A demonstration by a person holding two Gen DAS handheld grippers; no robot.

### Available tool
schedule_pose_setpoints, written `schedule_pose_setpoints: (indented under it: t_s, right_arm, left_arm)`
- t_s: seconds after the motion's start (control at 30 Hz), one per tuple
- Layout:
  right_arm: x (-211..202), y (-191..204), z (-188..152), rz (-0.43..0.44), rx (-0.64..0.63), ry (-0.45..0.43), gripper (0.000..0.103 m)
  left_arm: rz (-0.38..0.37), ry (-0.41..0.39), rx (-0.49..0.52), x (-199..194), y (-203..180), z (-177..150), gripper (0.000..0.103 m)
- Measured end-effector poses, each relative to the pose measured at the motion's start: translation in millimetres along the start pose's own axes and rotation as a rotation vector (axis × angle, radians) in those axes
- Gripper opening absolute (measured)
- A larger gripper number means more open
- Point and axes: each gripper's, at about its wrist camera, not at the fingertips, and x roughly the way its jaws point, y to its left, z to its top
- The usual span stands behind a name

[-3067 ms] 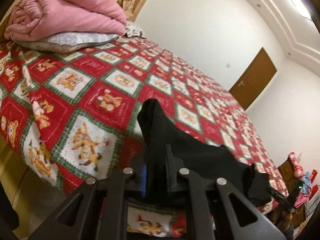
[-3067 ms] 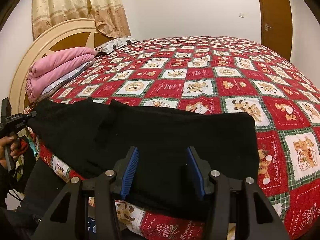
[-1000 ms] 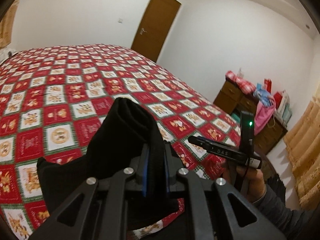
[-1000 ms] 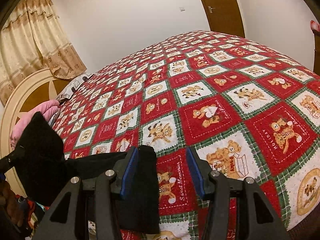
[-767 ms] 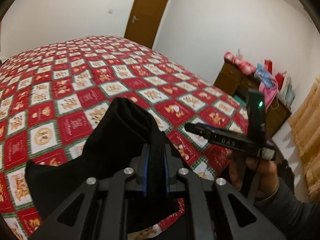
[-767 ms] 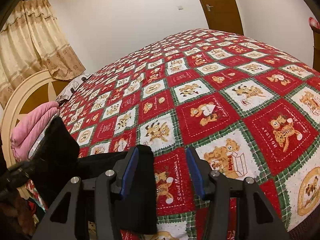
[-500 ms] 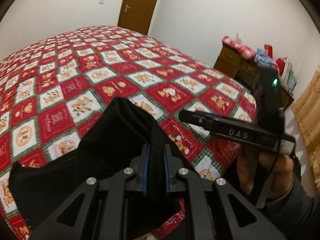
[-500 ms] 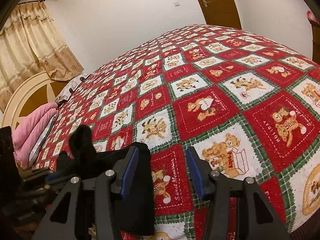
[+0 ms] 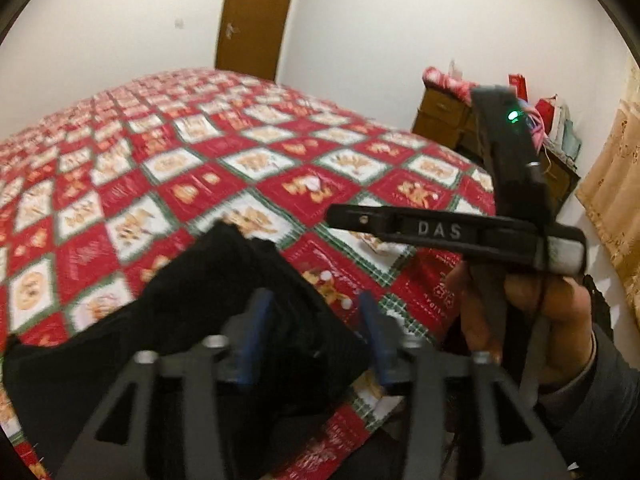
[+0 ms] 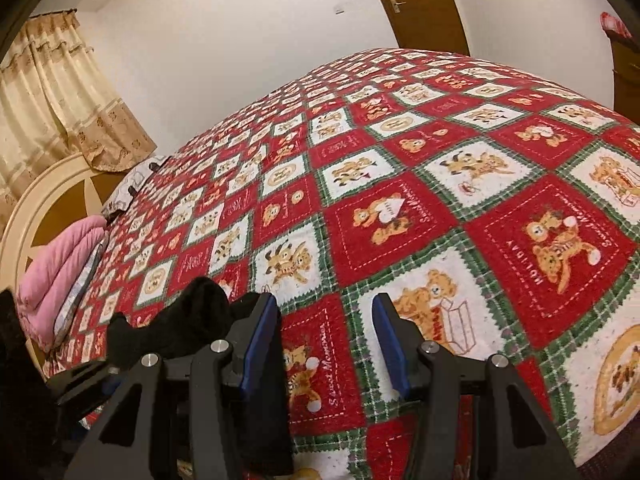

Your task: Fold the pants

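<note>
I'm in a home bedroom: big bed [image 10: 440,168] under a red-green teddy-bear quilt [image 9: 200,168], rounded cream headboard [image 10: 36,216], folded pink duvet [image 10: 60,264] by it, beige patterned curtains [image 10: 60,96], brown wooden door [image 9: 256,16], and a wooden dresser [image 9: 444,120] piled with bags and clothes against the white wall.

The right gripper [image 9: 440,230] has "DAS" on its side. The bedspread [image 10: 400,200] squares say "Sweet Memories" and "HOLIDAY".
</note>
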Motion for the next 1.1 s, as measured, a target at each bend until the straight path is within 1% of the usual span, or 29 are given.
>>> schedule_pose_setpoints:
  t_s: [0.03, 0.07, 0.1, 0.17, 0.2, 0.27, 0.33, 0.4, 0.43, 0.5, 0.57, 0.6, 0.7, 0.73, 0.77, 0.83, 0.87, 0.9, 0.93, 0.97, 1.0, 1.03, 1.07, 1.1]
  right_arm:
    - [-2.8, 3.0, 0.6, 0.015, -0.004, -0.006, 0.052]
    - [-5.2, 7.3, 0.5, 0.033, -0.014, -0.012, 0.052]
    - [-6.5, 13.2, 0.2, 0.061, -0.03, -0.011, 0.053]
    - [-6.5, 29.5, -3.7, 0.126, -0.07, 0.002, 0.065]
    - [-6.2, 37.2, -7.3, 0.142, -0.091, 0.005, 0.066]
    - [-1.3, 56.2, -16.9, 0.16, -0.157, 0.026, 0.066]
    - [7.8, 73.4, -28.2, 0.14, -0.227, 0.066, 0.066]
    - [16.2, 82.0, -37.2, 0.095, -0.282, 0.103, 0.066]
    - [19.8, 83.8, -40.4, 0.07, -0.297, 0.12, 0.066]
    - [23.0, 82.4, -43.2, 0.06, -0.3, 0.137, 0.065]
    - [23.0, 82.1, -45.0, 0.062, -0.311, 0.146, 0.061]
    - [22.0, 81.3, -44.4, 0.057, -0.319, 0.144, 0.061]
    - [8.9, 91.3, -42.7, 0.027, -0.366, 0.08, 0.06]
    - [3.5, 94.5, -41.9, 0.036, -0.371, 0.061, 0.06]
    - [1.2, 97.3, -41.2, 0.052, -0.374, 0.055, 0.06]
    - [5.5, 104.7, -46.5, 0.064, -0.404, 0.094, 0.06]
    - [10.1, 106.4, -49.3, 0.054, -0.415, 0.115, 0.058]
    - [16.6, 106.9, -52.9, 0.028, -0.425, 0.142, 0.053]
    - [24.5, 105.2, -56.3, -0.001, -0.432, 0.181, 0.041]
    - [27.5, 103.6, -57.4, -0.015, -0.435, 0.199, 0.034]
    - [29.2, 101.7, -58.0, -0.022, -0.435, 0.205, 0.03]
    - [28.6, 98.9, -56.5, -0.021, -0.429, 0.207, 0.019]
    - [26.3, 96.6, -54.8, -0.019, -0.424, 0.205, 0.004]
    - [23.0, 94.9, -53.3, -0.013, -0.421, 0.203, 0.0]
  left_arm:
    - [0.004, -0.022, -0.008, -9.4, 4.0, -2.8, 0.064]
    - [0.015, -0.045, -0.018, -19.4, 10.2, -6.0, 0.068]
    - [0.047, -0.069, -0.034, -30.0, 19.4, -10.5, 0.069]
    - [0.108, -0.101, -0.069, -45.1, 38.3, -18.5, 0.071]
    - [0.147, -0.116, -0.096, -52.1, 51.0, -23.6, 0.071]
    - [0.199, -0.13, -0.155, -60.3, 73.5, -32.7, 0.071]
    - [0.24, -0.147, -0.213, -67.1, 94.9, -43.3, 0.071]
    - [0.282, -0.154, -0.254, -69.9, 112.0, -54.4, 0.077]
    - [0.299, -0.152, -0.265, -68.8, 117.5, -59.7, 0.082]
    - [0.328, -0.139, -0.277, -63.5, 127.5, -70.0, 0.082]
    - [0.339, -0.122, -0.293, -58.6, 134.0, -77.2, 0.082]
    - [0.333, -0.119, -0.306, -57.2, 137.5, -80.9, 0.082]
    - [0.338, -0.121, -0.318, -56.0, 140.0, -84.2, 0.082]
    - [0.341, -0.123, -0.315, -56.7, 140.1, -84.6, 0.082]
    - [0.344, -0.124, -0.313, -56.5, 139.4, -84.6, 0.082]
    - [0.346, -0.128, -0.313, -57.1, 139.3, -85.6, 0.082]
    - [0.345, -0.129, -0.315, -56.7, 139.4, -85.7, 0.082]
    - [0.345, -0.127, -0.316, -57.3, 139.8, -86.0, 0.082]
    - [0.345, -0.127, -0.318, -57.7, 140.3, -86.4, 0.082]
    - [0.345, -0.128, -0.32, -58.3, 141.2, -86.5, 0.082]
    - [0.347, -0.129, -0.324, -59.1, 142.1, -86.6, 0.082]
    - [0.349, -0.13, -0.328, -59.5, 143.4, -87.3, 0.085]
    - [0.354, -0.131, -0.333, -59.6, 144.7, -88.0, 0.092]
    - [0.363, -0.131, -0.341, -59.3, 145.9, -89.0, 0.095]
